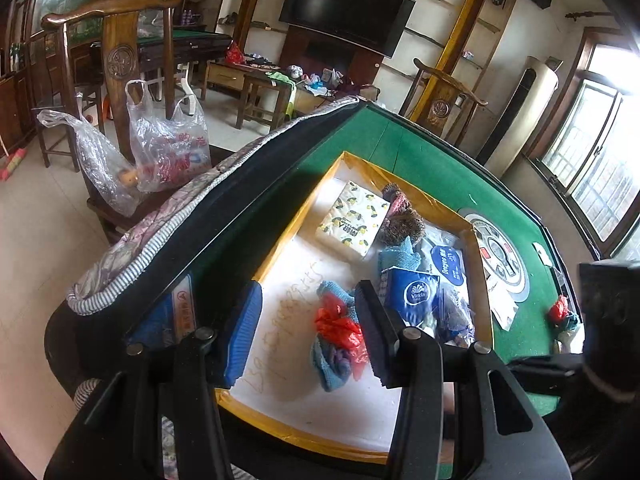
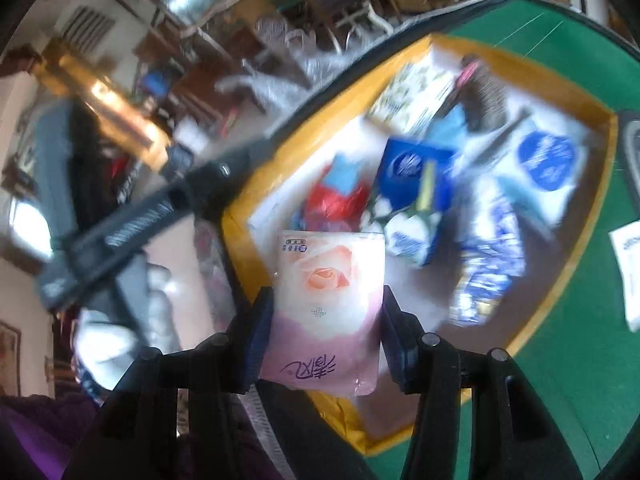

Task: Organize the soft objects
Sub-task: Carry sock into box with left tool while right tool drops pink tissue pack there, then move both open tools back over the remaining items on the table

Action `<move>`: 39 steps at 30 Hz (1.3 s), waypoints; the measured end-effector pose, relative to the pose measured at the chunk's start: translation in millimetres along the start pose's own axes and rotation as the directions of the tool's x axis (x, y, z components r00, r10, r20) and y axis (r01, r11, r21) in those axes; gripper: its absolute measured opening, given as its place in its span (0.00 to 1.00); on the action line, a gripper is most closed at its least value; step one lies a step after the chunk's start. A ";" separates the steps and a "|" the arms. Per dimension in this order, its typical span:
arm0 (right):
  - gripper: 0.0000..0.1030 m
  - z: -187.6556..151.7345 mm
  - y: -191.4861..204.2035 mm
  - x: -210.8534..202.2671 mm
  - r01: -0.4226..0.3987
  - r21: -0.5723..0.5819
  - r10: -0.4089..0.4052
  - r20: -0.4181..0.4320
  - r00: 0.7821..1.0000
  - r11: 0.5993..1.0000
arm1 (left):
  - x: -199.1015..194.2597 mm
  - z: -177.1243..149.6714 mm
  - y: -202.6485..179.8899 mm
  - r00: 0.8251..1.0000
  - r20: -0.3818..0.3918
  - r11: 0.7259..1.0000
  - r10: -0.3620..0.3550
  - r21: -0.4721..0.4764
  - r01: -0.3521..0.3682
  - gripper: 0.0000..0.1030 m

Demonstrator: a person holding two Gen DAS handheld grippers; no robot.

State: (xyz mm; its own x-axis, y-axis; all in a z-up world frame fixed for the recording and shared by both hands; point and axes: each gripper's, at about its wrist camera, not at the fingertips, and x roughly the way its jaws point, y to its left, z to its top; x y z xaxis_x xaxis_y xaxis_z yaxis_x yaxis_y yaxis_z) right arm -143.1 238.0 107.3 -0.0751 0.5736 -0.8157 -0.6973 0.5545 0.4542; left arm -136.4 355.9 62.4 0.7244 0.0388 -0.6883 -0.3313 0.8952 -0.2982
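**Pink tissue pack clamped over the box while the left tongs hang open**

While the right gripper (image 2: 324, 328) is squeezing a pink rose-print tissue pack (image 2: 326, 304) between its blue pads (image 2: 256, 340), the pack is hanging above the near corner of the yellow-rimmed box (image 2: 568, 280), upright between the fingers with its printed face toward the camera. That view is smearing with motion blur, so the box contents are showing only as shapes: a blue Vinda tissue pack (image 2: 412, 168), a red plastic bag (image 2: 336, 200) and a white pack with a round blue label (image 2: 546, 162).

Over on the other side, the left gripper (image 1: 308, 332) is hovering with its fingers spread apart and nothing between them, above the white floor of the same box (image 1: 280, 240). Directly past the fingers, a red plastic bag (image 1: 340, 324) is lying bunched on a blue cloth (image 1: 332, 364). Farther in, a lemon-print napkin pack (image 1: 354, 220) is lying flat, a brown knitted piece (image 1: 404, 220) is sitting just beside it, and the Vinda pack (image 1: 416, 296) is leaning against a Deeyeo wipes pack (image 1: 448, 264). The box is resting on a green felt mahjong table (image 1: 432, 160), and a patterned quilted cover (image 1: 160, 216) is draping along the table's left edge. Beyond it, clear plastic bags (image 1: 168, 148) are sitting on a wooden chair (image 1: 116, 56).
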 end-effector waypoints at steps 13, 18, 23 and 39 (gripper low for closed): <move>0.45 36.8 0.8 30.6 0.309 -0.053 -0.306 0.056 0.950 0.950 | -2.9 -4.6 -8.3 0.998 0.028 0.996 0.059 0.067 -0.061 0.45; 0.46 38.2 6.9 40.5 0.328 -0.071 -0.323 0.067 0.944 0.942 | -5.3 -5.5 -9.7 0.995 0.039 0.992 0.090 0.083 -0.093 0.49; 0.53 26.7 10.5 19.9 0.304 -0.076 -0.295 0.117 0.948 0.950 | -9.5 -6.1 -9.4 0.992 0.061 0.989 0.114 0.085 -0.119 0.62; 0.56 -37.7 -40.8 -74.9 0.268 0.136 -0.299 0.345 0.890 0.954 | -13.5 -12.4 -44.3 0.989 0.063 0.975 0.131 0.174 -0.140 0.63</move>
State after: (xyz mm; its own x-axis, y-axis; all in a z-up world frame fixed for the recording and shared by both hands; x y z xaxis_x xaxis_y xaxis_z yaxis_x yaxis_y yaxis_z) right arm -135.9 149.7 136.3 0.3877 0.5527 -0.7377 -0.5883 0.7645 0.2636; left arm -139.0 310.2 76.7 0.7114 0.1831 -0.6785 -0.3190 0.9444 -0.0797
